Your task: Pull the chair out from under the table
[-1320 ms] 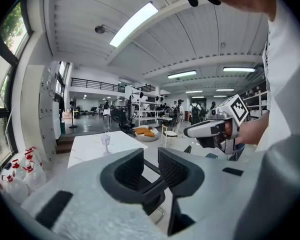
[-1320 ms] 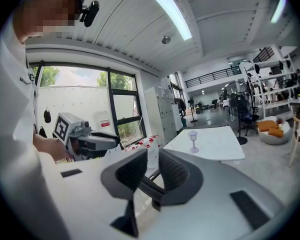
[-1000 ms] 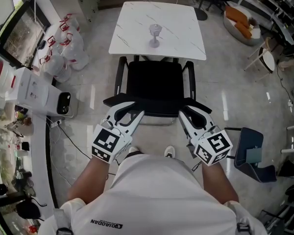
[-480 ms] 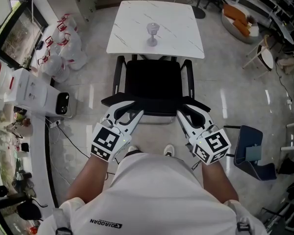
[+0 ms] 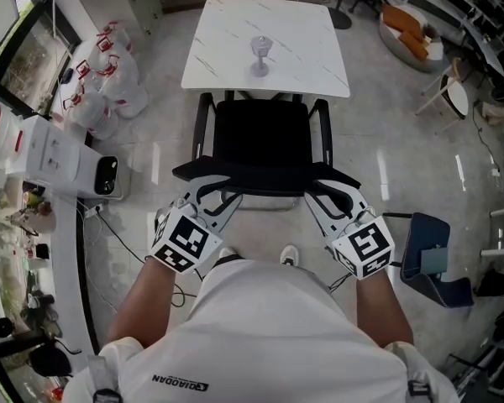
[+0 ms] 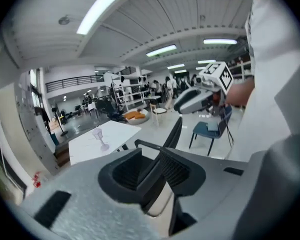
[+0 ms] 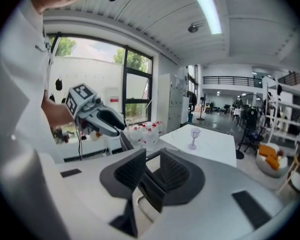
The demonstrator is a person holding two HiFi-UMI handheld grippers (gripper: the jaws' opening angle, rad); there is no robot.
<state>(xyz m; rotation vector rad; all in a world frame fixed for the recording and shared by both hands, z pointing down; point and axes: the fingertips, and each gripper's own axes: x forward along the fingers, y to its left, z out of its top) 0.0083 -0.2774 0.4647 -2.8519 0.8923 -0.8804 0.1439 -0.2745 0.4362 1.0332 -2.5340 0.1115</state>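
Note:
A black armchair (image 5: 260,137) stands with its seat front tucked at the edge of a white marble table (image 5: 227,57), which carries a clear stemmed glass (image 5: 259,55). My left gripper (image 5: 208,193) is shut on the left end of the chair's backrest (image 5: 260,177). My right gripper (image 5: 329,193) is shut on the right end. The left gripper view shows the backrest edge (image 6: 171,134) running between the pads of the left gripper (image 6: 157,171). In the right gripper view, the black edge (image 7: 149,191) sits between the pads of the right gripper (image 7: 151,179), whose jaws have just closed a little further.
Bags of water bottles (image 5: 109,74) and a white appliance (image 5: 67,162) with floor cables stand at the left. A blue chair (image 5: 433,263) is close at the right. An orange-cushioned seat (image 5: 412,32) lies beyond the table. My shoes (image 5: 291,259) are behind the chair.
Both grippers have rolled on the backrest ends. The left one has also dipped a little. The chair sits about where it was against the table.

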